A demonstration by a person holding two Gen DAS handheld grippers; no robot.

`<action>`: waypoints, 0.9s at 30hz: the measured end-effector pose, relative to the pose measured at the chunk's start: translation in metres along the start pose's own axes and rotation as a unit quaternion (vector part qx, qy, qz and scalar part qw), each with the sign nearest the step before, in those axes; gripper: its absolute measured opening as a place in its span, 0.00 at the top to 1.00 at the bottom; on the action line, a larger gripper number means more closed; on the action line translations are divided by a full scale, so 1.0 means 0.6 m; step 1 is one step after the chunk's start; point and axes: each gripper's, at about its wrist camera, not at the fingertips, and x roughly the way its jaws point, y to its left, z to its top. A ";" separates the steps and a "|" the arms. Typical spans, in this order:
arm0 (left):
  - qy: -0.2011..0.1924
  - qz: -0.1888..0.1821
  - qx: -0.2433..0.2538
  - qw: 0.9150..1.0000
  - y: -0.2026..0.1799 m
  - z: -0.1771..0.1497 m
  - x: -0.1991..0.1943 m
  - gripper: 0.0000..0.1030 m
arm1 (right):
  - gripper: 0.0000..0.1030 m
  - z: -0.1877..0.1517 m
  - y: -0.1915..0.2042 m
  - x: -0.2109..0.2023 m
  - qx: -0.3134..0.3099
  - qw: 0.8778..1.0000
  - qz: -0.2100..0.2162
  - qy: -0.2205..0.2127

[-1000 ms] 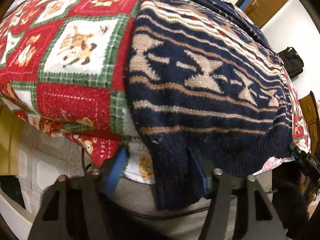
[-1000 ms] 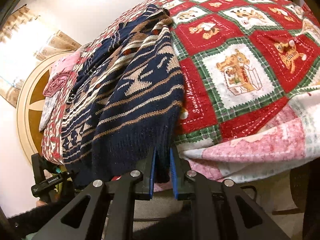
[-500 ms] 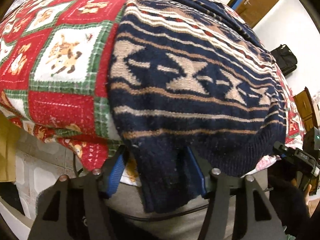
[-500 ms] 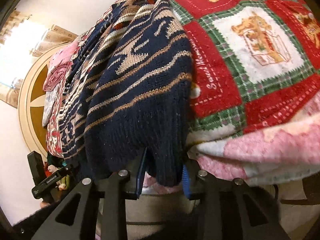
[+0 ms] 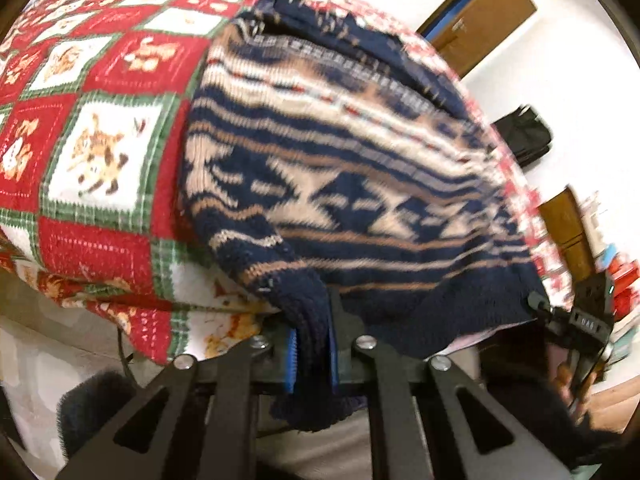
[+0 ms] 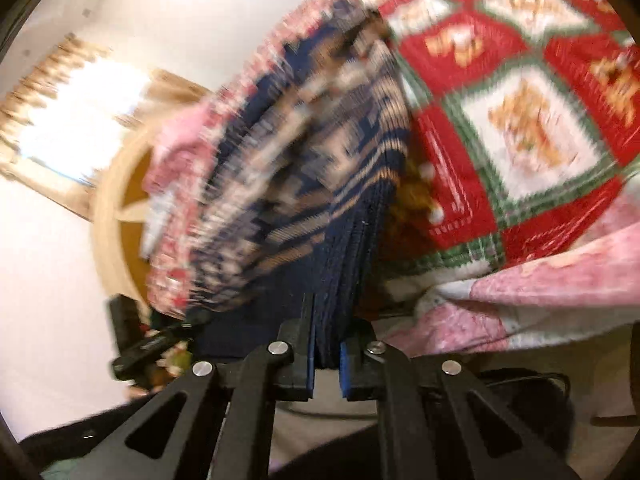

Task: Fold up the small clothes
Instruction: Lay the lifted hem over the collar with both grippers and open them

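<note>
A navy knit sweater (image 5: 360,184) with beige patterned bands lies on a red, white and green bear-print quilt (image 5: 92,160). My left gripper (image 5: 312,354) is shut on the sweater's ribbed hem at its near left corner. In the right wrist view the sweater (image 6: 320,184) is blurred by motion, and my right gripper (image 6: 327,356) is shut on its hem at the near right corner. The hem is lifted off the quilt (image 6: 528,140) at both corners.
The quilt's near edge drops away just before both grippers. A brown door (image 5: 484,16) and a black bag (image 5: 524,136) are at the far right. A round wooden headboard (image 6: 120,216) and a bright window (image 6: 76,112) are at the left. Pink folded clothes (image 6: 176,152) lie beyond the sweater.
Both grippers have closed on the sweater's hem; each was open around it half a second ago. Both now pull the hem up and away, and the right view is blurred.
</note>
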 end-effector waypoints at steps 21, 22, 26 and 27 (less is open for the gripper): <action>-0.037 -0.029 0.000 0.999 -0.007 0.052 -0.049 0.88 | 0.92 0.033 0.005 -0.031 0.017 0.997 0.069 -0.021; -0.043 -0.029 0.004 0.999 -0.010 0.058 -0.055 0.88 | 0.92 0.043 0.014 -0.032 0.012 0.997 0.072 -0.026; -0.075 -0.044 0.009 0.996 -0.021 0.094 -0.080 0.88 | 0.92 0.077 0.036 -0.044 0.002 0.995 0.085 -0.046; -0.083 -0.045 0.009 0.995 -0.023 0.105 -0.084 0.88 | 0.92 0.086 0.039 -0.045 0.001 0.995 0.084 -0.050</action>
